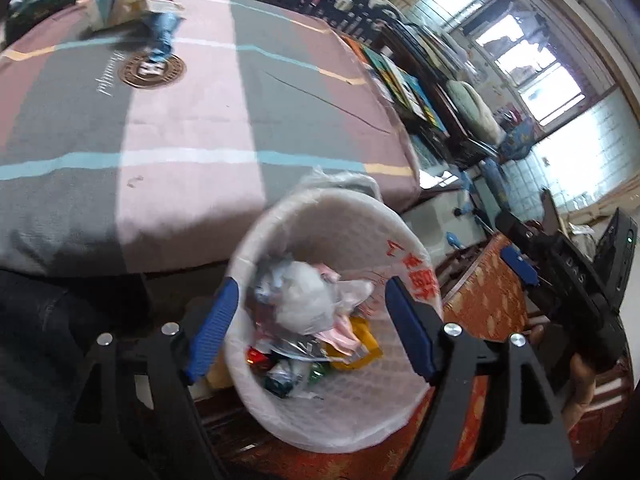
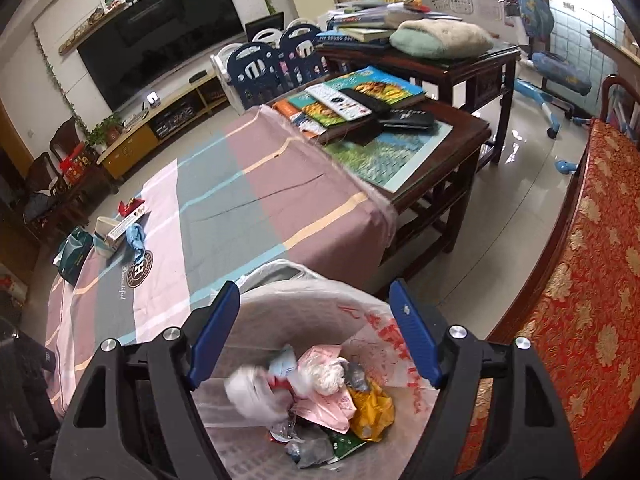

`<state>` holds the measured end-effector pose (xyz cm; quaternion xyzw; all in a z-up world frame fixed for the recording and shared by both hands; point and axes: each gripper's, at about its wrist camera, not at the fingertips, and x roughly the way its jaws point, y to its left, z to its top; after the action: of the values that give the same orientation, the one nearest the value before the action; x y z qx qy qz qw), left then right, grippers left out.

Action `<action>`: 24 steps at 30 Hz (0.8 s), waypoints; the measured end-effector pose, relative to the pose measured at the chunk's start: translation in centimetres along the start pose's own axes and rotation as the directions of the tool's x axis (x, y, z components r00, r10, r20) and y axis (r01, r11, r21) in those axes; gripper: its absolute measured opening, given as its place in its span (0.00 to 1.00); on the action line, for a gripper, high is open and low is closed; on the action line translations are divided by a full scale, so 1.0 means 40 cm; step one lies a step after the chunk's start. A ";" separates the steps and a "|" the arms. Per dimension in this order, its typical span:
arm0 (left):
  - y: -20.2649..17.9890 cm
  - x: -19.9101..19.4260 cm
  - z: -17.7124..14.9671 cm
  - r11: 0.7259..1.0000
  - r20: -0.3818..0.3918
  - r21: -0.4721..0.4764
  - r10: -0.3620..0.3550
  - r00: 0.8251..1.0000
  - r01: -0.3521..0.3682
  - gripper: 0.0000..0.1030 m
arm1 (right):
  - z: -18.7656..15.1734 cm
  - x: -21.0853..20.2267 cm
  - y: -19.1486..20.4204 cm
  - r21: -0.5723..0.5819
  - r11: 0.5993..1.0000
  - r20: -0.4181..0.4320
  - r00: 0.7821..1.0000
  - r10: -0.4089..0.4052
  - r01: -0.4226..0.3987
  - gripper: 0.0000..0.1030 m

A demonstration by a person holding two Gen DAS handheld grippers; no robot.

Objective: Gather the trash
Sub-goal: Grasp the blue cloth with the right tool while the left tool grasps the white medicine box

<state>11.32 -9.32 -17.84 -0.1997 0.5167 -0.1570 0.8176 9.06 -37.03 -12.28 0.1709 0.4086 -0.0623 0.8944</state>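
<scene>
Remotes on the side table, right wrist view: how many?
2: a white remote and a black remote right of it, lying side by side on the books. More may be hidden.

Open left hand-held gripper [image 1: 310, 320] over trash bin [image 1: 320, 216]

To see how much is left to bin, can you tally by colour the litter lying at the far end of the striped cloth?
Red wrapper: 1
Blue crumpled piece: 1
Green bag, at the cloth's edge: 1
White box: 1
Beige paper bag: 1
Total: 5
</scene>
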 end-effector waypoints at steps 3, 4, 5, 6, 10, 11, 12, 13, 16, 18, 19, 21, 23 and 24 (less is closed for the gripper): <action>0.073 -0.057 0.035 0.985 0.113 -0.052 0.169 0.979 -0.164 0.74 | 0.010 0.034 0.063 -0.036 0.999 -0.016 0.999 0.035 -0.036 0.74; 0.098 -0.076 0.051 0.975 0.147 -0.068 0.219 0.965 -0.211 0.74 | 0.014 0.049 0.090 -0.049 0.997 -0.023 0.998 0.052 -0.053 0.74; 0.120 -0.092 0.065 0.963 0.177 -0.077 0.267 0.947 -0.257 0.74 | 0.020 0.068 0.126 -0.067 0.995 -0.034 0.997 0.073 -0.075 0.74; 0.141 -0.111 0.082 0.947 0.210 -0.084 0.322 0.923 -0.311 0.74 | 0.027 0.087 0.163 -0.086 0.992 -0.045 0.995 0.093 -0.097 0.74; 0.205 -0.161 0.137 0.861 0.314 -0.102 0.503 0.805 -0.498 0.73 | 0.050 0.171 0.333 -0.153 0.971 -0.083 0.981 0.173 -0.184 0.74; 0.219 -0.172 0.149 0.844 0.330 -0.103 0.528 0.783 -0.526 0.73 | 0.054 0.190 0.369 -0.165 0.966 -0.094 0.978 0.185 -0.198 0.74; 0.238 -0.182 0.160 0.824 0.347 -0.103 0.555 0.756 -0.557 0.73 | 0.059 0.213 0.414 -0.177 0.961 -0.109 0.975 0.196 -0.213 0.74; 0.252 -0.186 0.171 0.810 0.357 -0.105 0.573 0.738 -0.577 0.73 | 0.062 0.231 0.449 -0.185 0.957 -0.120 0.971 0.206 -0.225 0.74; 0.305 -0.194 0.194 0.797 0.356 -0.125 0.591 0.724 -0.590 0.73 | 0.068 0.290 0.557 -0.217 0.944 -0.142 0.965 0.222 -0.249 0.74; 0.341 -0.193 0.211 0.796 0.347 -0.146 0.597 0.723 -0.588 0.73 | 0.072 0.327 0.611 -0.238 0.939 -0.154 0.964 0.218 -0.250 0.74; 0.359 -0.189 0.218 0.794 0.345 -0.154 0.601 0.721 -0.588 0.73 | 0.074 0.346 0.638 -0.245 0.937 -0.161 0.963 0.214 -0.249 0.74; 0.392 -0.181 0.238 0.787 0.342 -0.171 0.612 0.713 -0.593 0.73 | 0.081 0.391 0.695 -0.256 0.935 -0.178 0.962 0.205 -0.246 0.74; 0.415 -0.163 0.248 0.784 0.335 -0.186 0.617 0.712 -0.592 0.73 | 0.090 0.433 0.742 -0.264 0.933 -0.192 0.962 0.196 -0.243 0.74; 0.432 -0.157 0.250 0.788 0.329 -0.194 0.614 0.717 -0.585 0.73 | 0.097 0.456 0.764 -0.264 0.934 -0.198 0.961 0.193 -0.242 0.74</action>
<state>18.64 10.30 -17.52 -0.0787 0.3927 0.1770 0.8990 31.49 -9.35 -15.85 0.0887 0.4661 0.1117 0.8732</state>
